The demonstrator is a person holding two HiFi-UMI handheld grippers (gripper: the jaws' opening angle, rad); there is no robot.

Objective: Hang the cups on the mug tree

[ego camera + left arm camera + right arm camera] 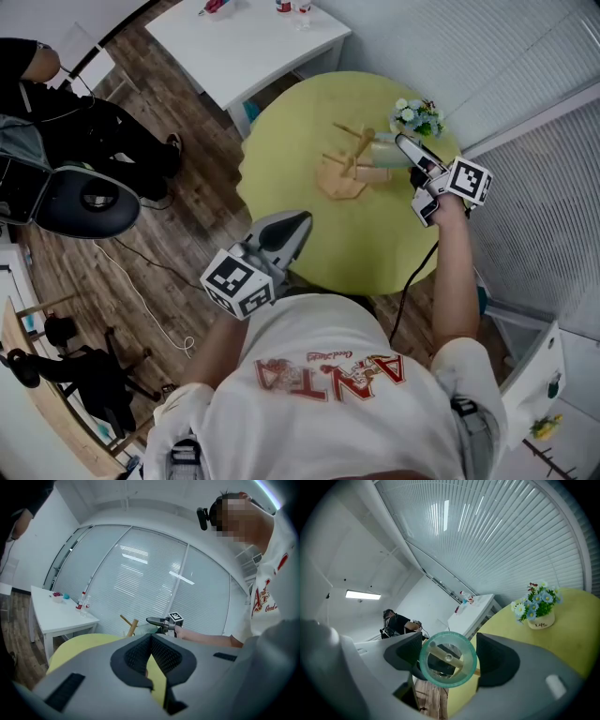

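Closest is the person's white T-shirt with red letters (328, 375). Just past it, the left gripper (296, 221) hangs over the near edge of the round yellow table (300, 141). Its two jaws are pressed together with nothing between them.

Farther on, the wooden mug tree with poking-out pegs (349, 169) stands on the table. The right gripper (407, 148) is just beside it. Its jaws squeeze a see-through green plastic cup (461, 667) held on its side. One wooden peg shows through the cup, but I cannot tell if the peg is inside it.

Near the gripper sits a small white pot (541, 620) full of blue and white flowers.

Past the yellow table, a white square table (244, 42) holds small bottles (466, 597). Far off on the brown wood floor (187, 216), a person in black (56, 103) sits.
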